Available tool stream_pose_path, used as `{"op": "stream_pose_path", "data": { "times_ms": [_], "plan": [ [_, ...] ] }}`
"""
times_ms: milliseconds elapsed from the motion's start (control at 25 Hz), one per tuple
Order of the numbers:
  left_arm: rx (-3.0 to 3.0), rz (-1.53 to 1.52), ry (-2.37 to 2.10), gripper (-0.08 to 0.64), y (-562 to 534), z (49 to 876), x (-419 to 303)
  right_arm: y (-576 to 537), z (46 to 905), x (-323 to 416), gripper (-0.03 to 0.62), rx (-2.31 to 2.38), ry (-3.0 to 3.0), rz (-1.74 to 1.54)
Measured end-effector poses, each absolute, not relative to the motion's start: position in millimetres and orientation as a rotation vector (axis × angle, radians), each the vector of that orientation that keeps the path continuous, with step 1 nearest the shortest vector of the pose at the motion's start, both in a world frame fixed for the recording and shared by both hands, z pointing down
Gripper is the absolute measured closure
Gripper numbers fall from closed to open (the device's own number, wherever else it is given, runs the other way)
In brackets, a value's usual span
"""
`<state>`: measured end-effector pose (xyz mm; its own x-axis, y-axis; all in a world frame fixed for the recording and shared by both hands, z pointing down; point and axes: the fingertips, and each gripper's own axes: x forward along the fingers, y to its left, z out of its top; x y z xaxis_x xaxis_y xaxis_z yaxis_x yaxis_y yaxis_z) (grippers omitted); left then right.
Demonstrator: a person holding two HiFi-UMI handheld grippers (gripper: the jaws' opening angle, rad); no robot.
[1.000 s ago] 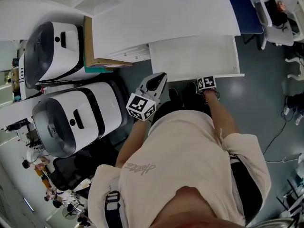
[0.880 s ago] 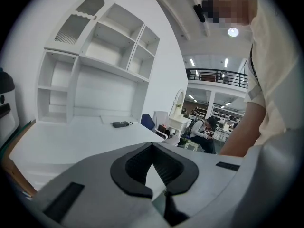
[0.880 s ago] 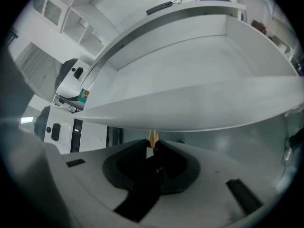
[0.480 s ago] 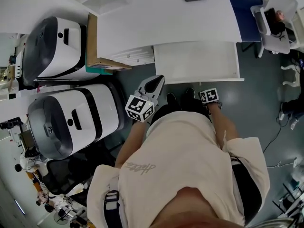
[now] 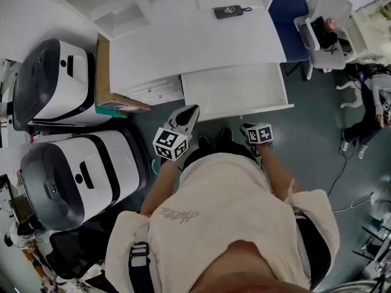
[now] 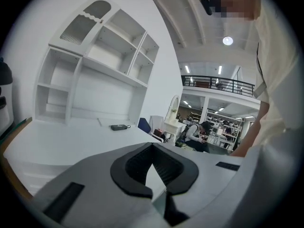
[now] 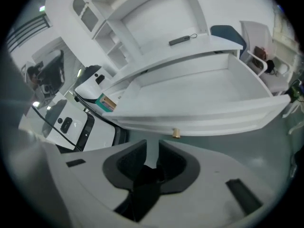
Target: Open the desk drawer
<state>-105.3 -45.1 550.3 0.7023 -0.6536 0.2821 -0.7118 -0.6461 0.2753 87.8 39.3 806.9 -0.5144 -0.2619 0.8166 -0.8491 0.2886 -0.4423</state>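
Note:
The white desk drawer [image 5: 235, 90] stands pulled out from under the desk top [image 5: 195, 41] and looks empty inside. A small brass knob [image 7: 176, 133] sits on its front. My right gripper [image 5: 252, 130] hangs just short of the drawer front, apart from the knob. In the right gripper view its jaws [image 7: 152, 158] point down at the knob, with a narrow gap and nothing between them. My left gripper [image 5: 186, 116] is held left of the drawer's corner, aimed across the desk. Its jaws [image 6: 159, 175] stand slightly apart and hold nothing.
Two large white-and-black machines [image 5: 49, 81] [image 5: 79, 170] stand at the left, with a cardboard box [image 5: 113, 84] against the desk's side. A dark device with a cord [image 5: 227, 11] lies on the desk below a white shelf unit [image 5: 116, 8]. A blue chair [image 5: 287, 17] is at the right.
My right gripper has come off the drawer front and risen toward my body. The left gripper has drifted a little sideways. The drawer stays pulled out.

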Motion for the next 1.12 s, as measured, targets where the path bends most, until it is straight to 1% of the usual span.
{"op": "stream_pose_path", "data": {
  "times_ms": [200, 280, 360, 440, 600, 880, 1120],
  "plan": [
    [2.579, 0.181, -1.022, 0.558, -52, 546, -106, 21, 756, 77, 0.513, 1.076, -2.043, 1.187],
    [2.594, 0.167, -1.018, 0.558, -54, 545, -108, 13, 737, 73, 0.577, 1.096, -2.087, 1.166],
    [2.591, 0.168, -1.030, 0.558, -59, 550, -111, 6, 717, 66, 0.578, 1.097, -2.137, 1.142],
    [2.564, 0.166, -1.050, 0.558, -62, 555, -113, 3, 697, 60, 0.597, 1.080, -2.188, 1.137],
    [2.553, 0.155, -1.084, 0.558, -64, 548, -108, -6, 655, 52, 0.597, 1.033, -2.312, 1.106],
    [2.558, 0.188, -1.135, 0.558, -68, 536, -88, -31, 598, 49, 0.598, 0.931, -2.450, 0.872],
    [2.591, 0.138, -1.170, 0.558, -77, 501, -69, -56, 551, 57, 0.598, 0.935, -2.535, 0.694]
  ]
}}
